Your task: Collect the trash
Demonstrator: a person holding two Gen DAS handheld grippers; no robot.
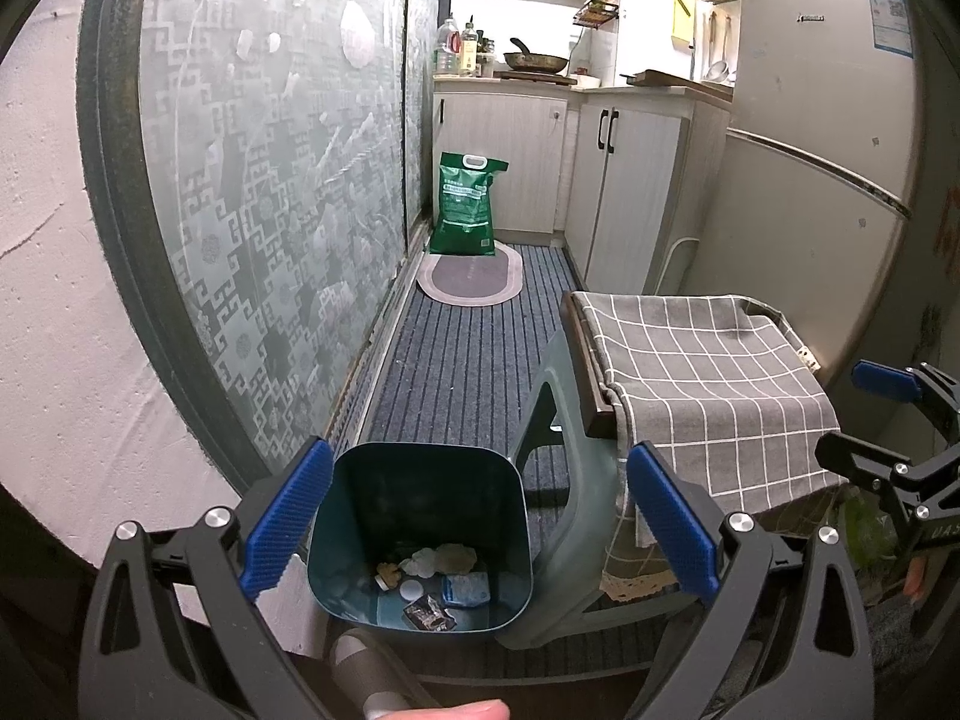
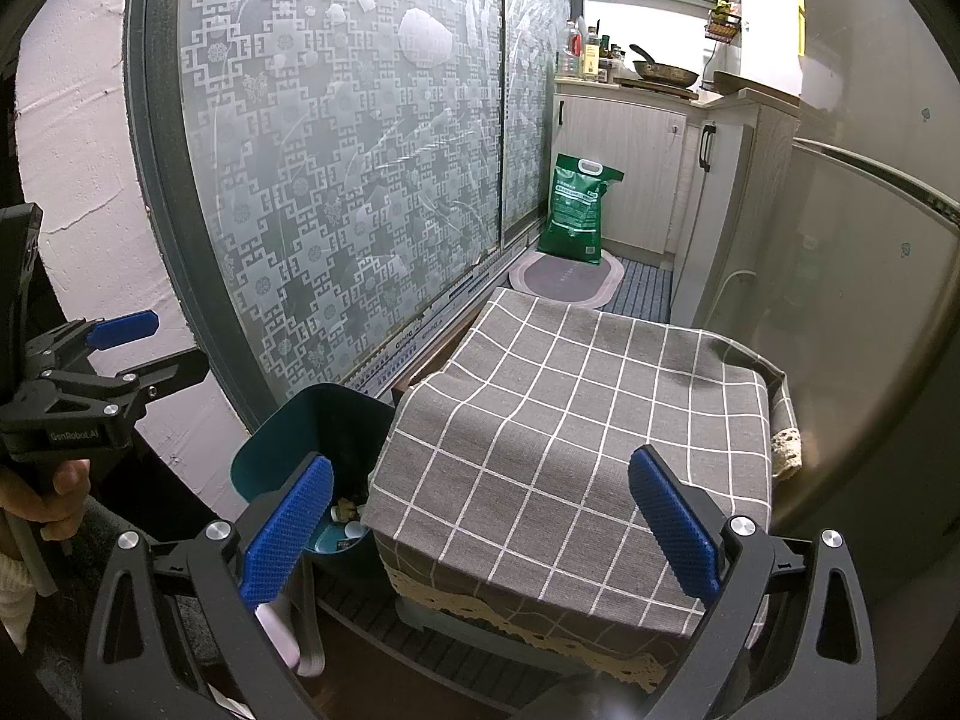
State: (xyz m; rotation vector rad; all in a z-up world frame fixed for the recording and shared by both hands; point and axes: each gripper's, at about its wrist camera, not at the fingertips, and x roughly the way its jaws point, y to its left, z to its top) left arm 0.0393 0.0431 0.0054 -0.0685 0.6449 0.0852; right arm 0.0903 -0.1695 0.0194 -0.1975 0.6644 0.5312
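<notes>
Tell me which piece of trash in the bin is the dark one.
The black wrapper, at the bin's near edge; the other pieces are white, tan or pale blue.

Trash (image 1: 433, 579) lies in the bin (image 1: 420, 468), left of the cloth-covered stool (image 1: 708, 384); behind, a sack (image 1: 467, 204).

I see green sack (image 1: 465, 204) upright at far end of striped floor runner (image 1: 474, 354), against cabinet (image 1: 501, 165), oval mat (image 1: 470, 279) just before it. Checked cloth (image 2: 570, 438) drapes stool. Frosted sliding door (image 1: 270, 222) along runner's left edge. Pan (image 1: 534, 60) on counter.
</notes>
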